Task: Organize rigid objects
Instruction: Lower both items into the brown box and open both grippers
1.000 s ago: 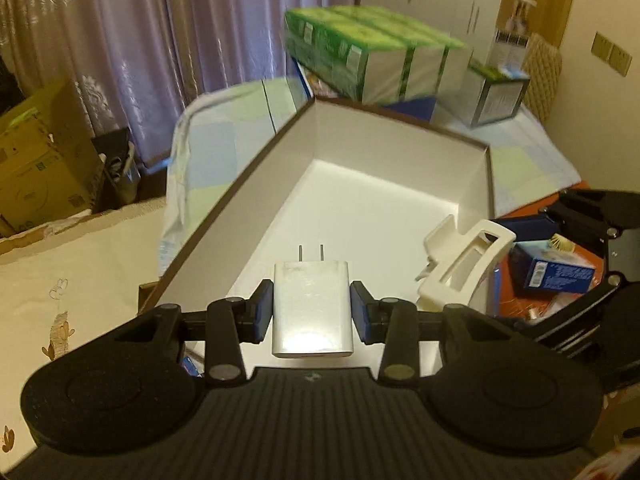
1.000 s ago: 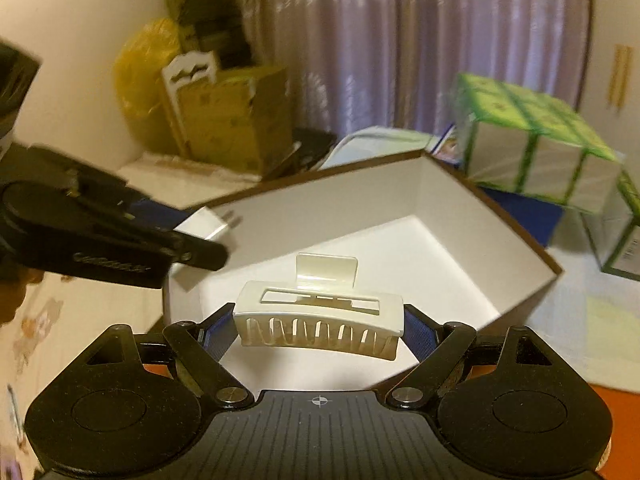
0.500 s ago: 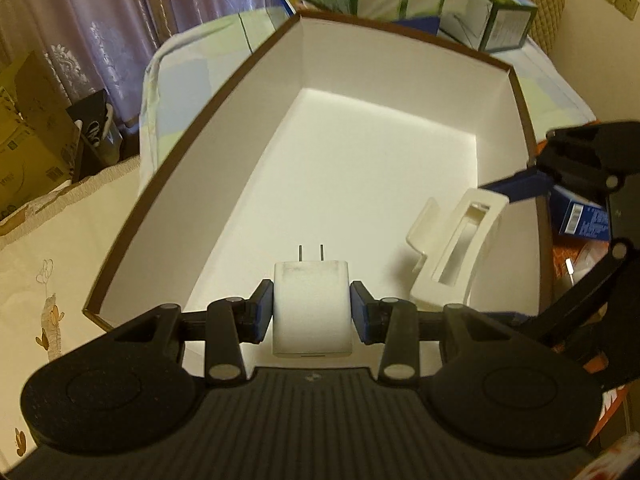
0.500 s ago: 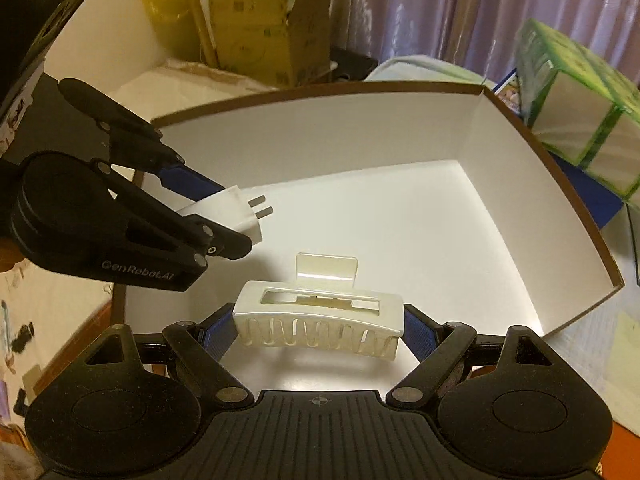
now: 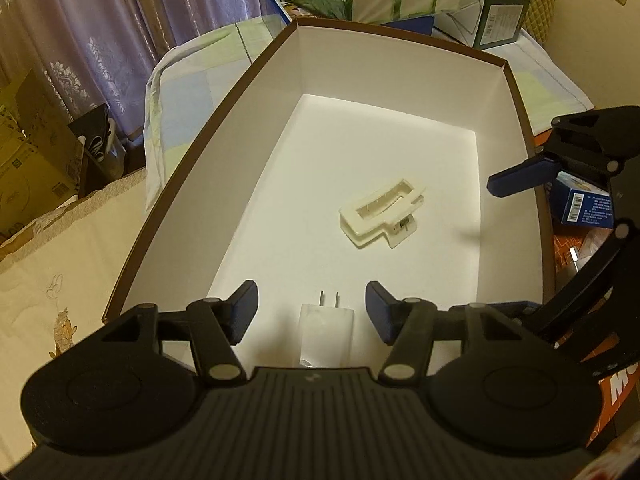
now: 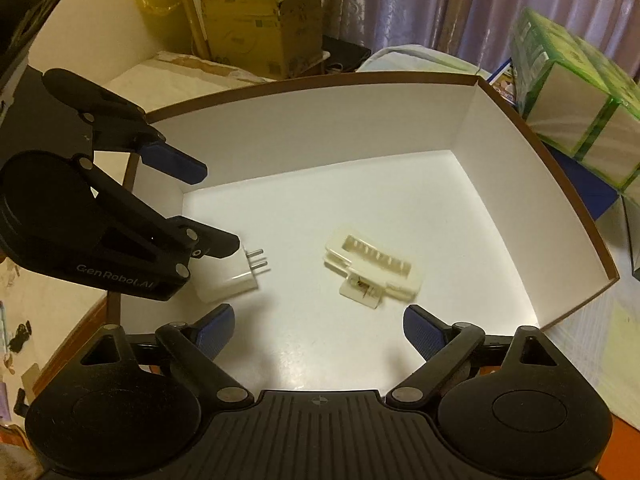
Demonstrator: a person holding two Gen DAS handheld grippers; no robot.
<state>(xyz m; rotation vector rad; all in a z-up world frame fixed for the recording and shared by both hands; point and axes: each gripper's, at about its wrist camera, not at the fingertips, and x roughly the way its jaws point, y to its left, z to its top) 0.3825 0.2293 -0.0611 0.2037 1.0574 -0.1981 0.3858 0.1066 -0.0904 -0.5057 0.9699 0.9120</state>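
White card lines the big brown-rimmed box (image 5: 516,92) that fills both wrist views, sitting on a pale checked cloth (image 5: 192,80) with green-banded cartons (image 6: 576,112) stacked close behind it. Over its near end hang the two hand-held tools. The left gripper (image 5: 312,312) has its jaws opening, the blue pads standing clear on either side of the white charger plug (image 5: 326,334), which shows low in the box near the corner, prongs pointing toward the far wall; whether it lies flat on the floor cannot be told from the left view. The right gripper (image 6: 316,332) is also spreading its jaws, and nothing sits between them: the cream hair claw (image 6: 374,270) lies tilted on the box floor near the middle, well apart from the plug.

Both items look delivered, so the risks lie in the exit. The biggest is the box itself: it is light card, and a finger catching the rim on the way up could drag or tip it toward the stacked cartons. Next, the two tools sit close together at the same end, and lifting both at once could knock one against the other. Smallest, a left pad brushing the plug could flick it across the smooth floor into the hair claw.
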